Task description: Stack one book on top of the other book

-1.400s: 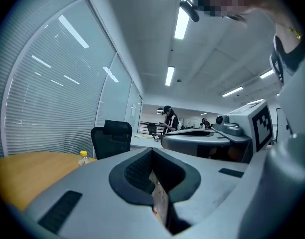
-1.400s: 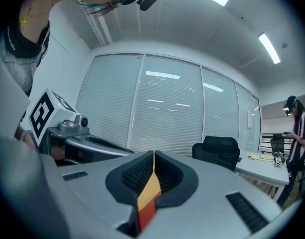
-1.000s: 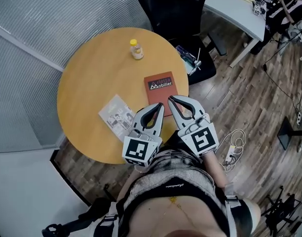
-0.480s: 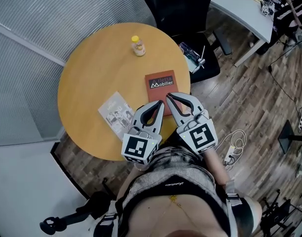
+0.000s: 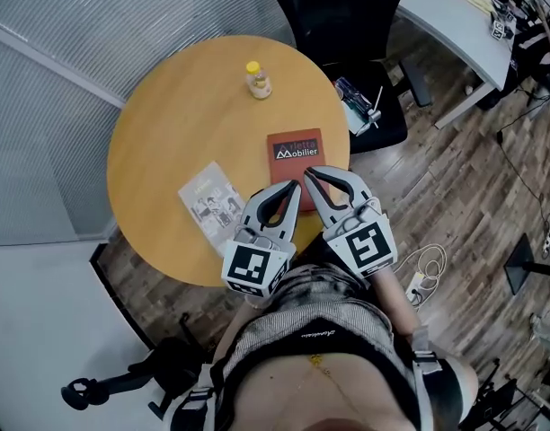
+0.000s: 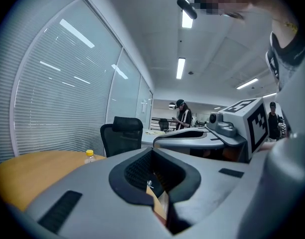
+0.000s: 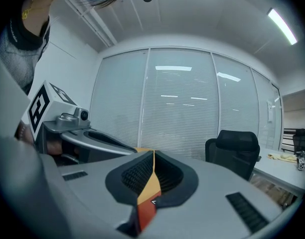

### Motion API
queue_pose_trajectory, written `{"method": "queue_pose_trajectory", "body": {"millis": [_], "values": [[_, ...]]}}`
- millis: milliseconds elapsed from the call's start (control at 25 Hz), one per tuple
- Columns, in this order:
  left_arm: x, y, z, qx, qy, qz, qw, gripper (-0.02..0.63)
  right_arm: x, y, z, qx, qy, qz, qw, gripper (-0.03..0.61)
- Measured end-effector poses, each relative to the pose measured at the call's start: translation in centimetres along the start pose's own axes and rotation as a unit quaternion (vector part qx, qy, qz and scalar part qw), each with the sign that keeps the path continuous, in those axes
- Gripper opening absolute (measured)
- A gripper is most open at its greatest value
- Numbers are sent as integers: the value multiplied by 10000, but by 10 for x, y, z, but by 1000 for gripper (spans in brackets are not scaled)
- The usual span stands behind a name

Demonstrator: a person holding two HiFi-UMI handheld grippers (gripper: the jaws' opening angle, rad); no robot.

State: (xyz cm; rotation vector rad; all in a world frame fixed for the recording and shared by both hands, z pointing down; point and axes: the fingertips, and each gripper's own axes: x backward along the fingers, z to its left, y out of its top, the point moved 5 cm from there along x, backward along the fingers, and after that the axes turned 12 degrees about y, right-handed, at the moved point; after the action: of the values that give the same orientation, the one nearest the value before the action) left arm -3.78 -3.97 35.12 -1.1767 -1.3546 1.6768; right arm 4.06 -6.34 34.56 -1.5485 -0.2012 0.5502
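Closed tight on nothing: left gripper [image 5: 294, 189] and right gripper [image 5: 310, 178], side by side, tips over the near edge of the red book [image 5: 294, 153]. Cannot tell whether those tips touch the cover. Only a sliver of tabletop and red seen through the slit of the right gripper's jaws. Near strip of the red book hidden under the tips; right corner of the grey booklet [image 5: 206, 200] covered by the left gripper. Both books flat and well apart on the round wooden table [image 5: 167, 133], with a yellow-capped bottle [image 5: 258, 81] toward the far side. Beyond, a black office chair [image 5: 338, 16], a white desk [image 5: 441, 12], plank flooring and blind-covered glass. Against a second earlier: jaws shut as before, books unmoved on the table, whole scene shifted slightly up and right in the head view.
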Motion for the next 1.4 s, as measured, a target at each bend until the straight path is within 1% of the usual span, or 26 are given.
{"method": "queue_pose_trajectory", "body": {"millis": [160, 320, 400, 560, 800, 880, 1000, 1120, 1200, 1400], "values": [[-9, -4, 0, 26, 145, 66, 9999, 17, -1, -10, -8, 21, 67, 194, 9998, 23], [-16, -13, 4, 12, 435, 101, 9990, 17, -1, -21, -17, 30, 180, 274, 9995, 23], [-19, -21, 6, 116, 557, 91, 9983, 17, -1, -29, -23, 11, 244, 267, 9993, 23], [-27, -40, 9, 393, 678, 123, 9968, 17, -3, -48, -34, -86, 307, 247, 9992, 23], [-36, -65, 20, 256, 909, 275, 9952, 17, -17, -78, -39, -174, 391, 404, 9983, 23], [-38, -76, 24, 302, 965, 328, 9943, 17, -21, -91, -39, -243, 381, 507, 9977, 23], [-42, -93, 30, 423, 962, 448, 9935, 17, -24, -110, -38, -350, 302, 693, 9965, 21], [-45, -112, 34, 340, 863, 653, 9936, 18, -26, -128, -35, -498, 196, 845, 9950, 23], [-47, -122, 37, 359, 799, 755, 9933, 17, -27, -138, -34, -598, 129, 944, 9937, 23], [-53, -140, 45, 336, 702, 986, 9921, 17, -31, -155, -32, -790, -5, 1136, 9904, 22]]}}
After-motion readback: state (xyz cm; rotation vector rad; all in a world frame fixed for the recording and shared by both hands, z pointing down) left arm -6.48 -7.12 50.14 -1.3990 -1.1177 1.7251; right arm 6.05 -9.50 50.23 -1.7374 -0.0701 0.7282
